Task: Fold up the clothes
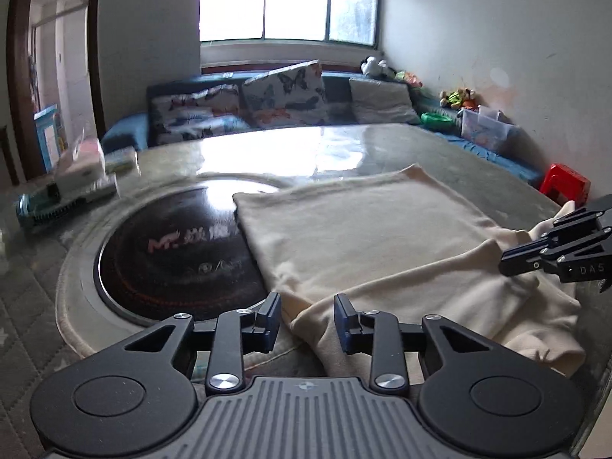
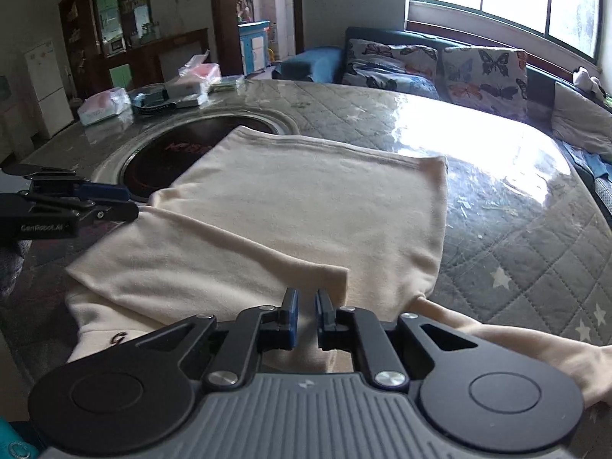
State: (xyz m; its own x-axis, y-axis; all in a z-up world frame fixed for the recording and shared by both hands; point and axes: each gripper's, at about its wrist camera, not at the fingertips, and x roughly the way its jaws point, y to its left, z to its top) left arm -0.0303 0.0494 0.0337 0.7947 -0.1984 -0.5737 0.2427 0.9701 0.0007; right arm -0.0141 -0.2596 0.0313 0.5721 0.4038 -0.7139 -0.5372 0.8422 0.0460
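A cream garment point(image 1: 367, 229) lies partly folded on the quilted table, one side folded over the body; it also shows in the right wrist view point(image 2: 306, 206). My left gripper point(image 1: 308, 321) is open, its jaws astride the near folded corner of the garment without closing on it. It shows from the side in the right wrist view point(image 2: 114, 202). My right gripper point(image 2: 306, 317) has its jaws narrowly apart just above the folded flap's corner, holding nothing. It shows at the right edge of the left wrist view point(image 1: 512, 264), over the garment's sleeve.
A round black cooktop point(image 1: 172, 252) is set in the table, partly under the garment. Boxes and packets point(image 2: 153, 91) sit at the table's far left. A sofa with butterfly cushions point(image 1: 283, 95) stands behind. A red stool point(image 1: 566, 183) is at the right.
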